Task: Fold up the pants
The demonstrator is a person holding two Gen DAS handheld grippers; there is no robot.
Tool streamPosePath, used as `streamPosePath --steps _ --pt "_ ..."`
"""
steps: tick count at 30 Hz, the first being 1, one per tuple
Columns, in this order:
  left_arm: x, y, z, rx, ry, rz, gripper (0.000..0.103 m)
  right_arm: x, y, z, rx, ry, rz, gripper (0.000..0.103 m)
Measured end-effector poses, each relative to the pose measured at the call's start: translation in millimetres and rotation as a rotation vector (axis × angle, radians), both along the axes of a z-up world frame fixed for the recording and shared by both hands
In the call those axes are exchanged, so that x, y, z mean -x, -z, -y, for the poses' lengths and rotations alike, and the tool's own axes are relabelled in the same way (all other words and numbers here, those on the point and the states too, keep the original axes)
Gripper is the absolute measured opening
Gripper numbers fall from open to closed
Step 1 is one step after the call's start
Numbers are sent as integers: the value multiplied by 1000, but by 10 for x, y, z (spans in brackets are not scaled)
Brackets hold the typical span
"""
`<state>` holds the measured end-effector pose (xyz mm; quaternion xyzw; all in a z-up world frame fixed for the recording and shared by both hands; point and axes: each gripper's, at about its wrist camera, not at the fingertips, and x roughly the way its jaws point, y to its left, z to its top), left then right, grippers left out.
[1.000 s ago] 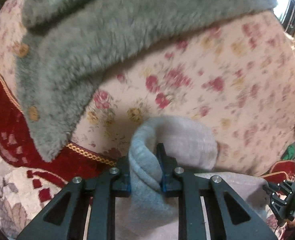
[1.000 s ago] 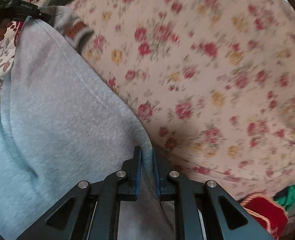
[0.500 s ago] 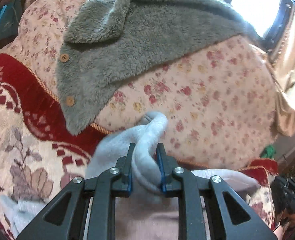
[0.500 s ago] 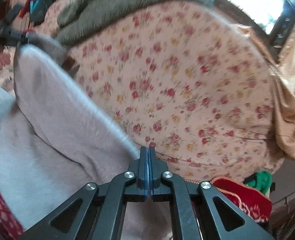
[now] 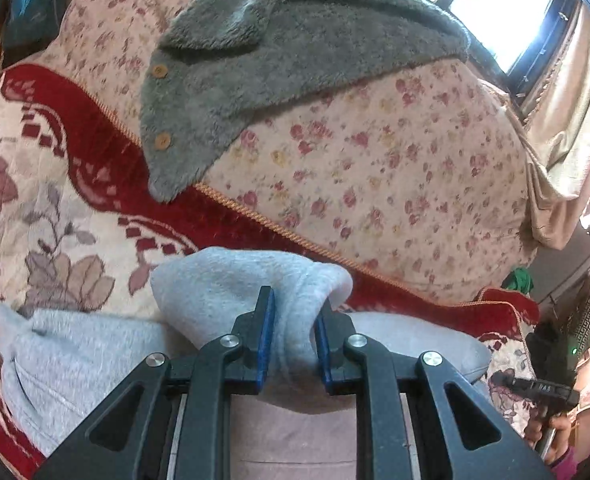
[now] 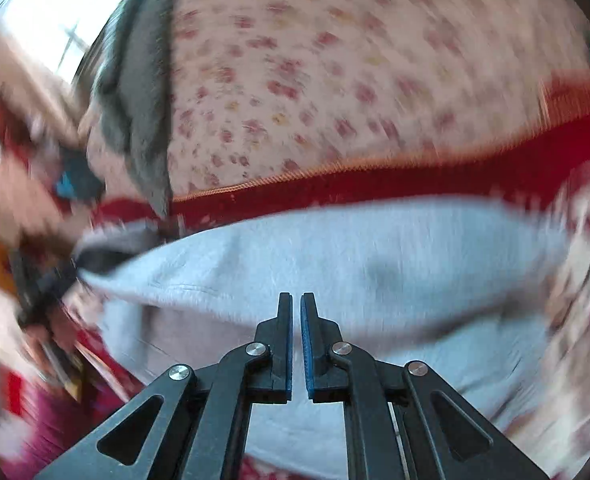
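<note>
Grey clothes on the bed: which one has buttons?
The fuzzy dark grey jacket draped over the flowered cushion; two tan buttons run down its edge. The smooth light grey pants have none showing and are pinched in the left gripper.

Home setting, living room or bedroom. Evidence: big cushion or bolster in a floral cover (image 5: 375,160), sitting on a red and cream woven spread (image 5: 55,200) with leaf patterns and gold cord trim. Fuzzy grey garment (image 5: 275,52) with 2 wooden buttons draped over the cushion. Bright window (image 5: 503,4) with a dark frame at top right, beige curtain (image 5: 571,120) hanging beside it. Soft furnishings everywhere, no benches, racks or lab kit.
</note>
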<state>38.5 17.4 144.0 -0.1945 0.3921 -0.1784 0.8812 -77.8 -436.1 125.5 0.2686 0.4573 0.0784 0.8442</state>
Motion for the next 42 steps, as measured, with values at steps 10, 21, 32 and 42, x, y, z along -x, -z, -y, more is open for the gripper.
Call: streamPosePath --steps 10,21,32,42 --pt "-11 195 -86 -6 -19 -34 17 12 609 251 -297 190 -75 96" --pt "-99 187 -50 8 -26 -48 17 -169 933 614 -485 364 -30 16" --pt "80 -388 -316 95 -48 92 17 226 -545 311 -295 169 288 15" --pt "805 269 -839 99 -79 51 15 1008 99 -218 -155 100 132 15"
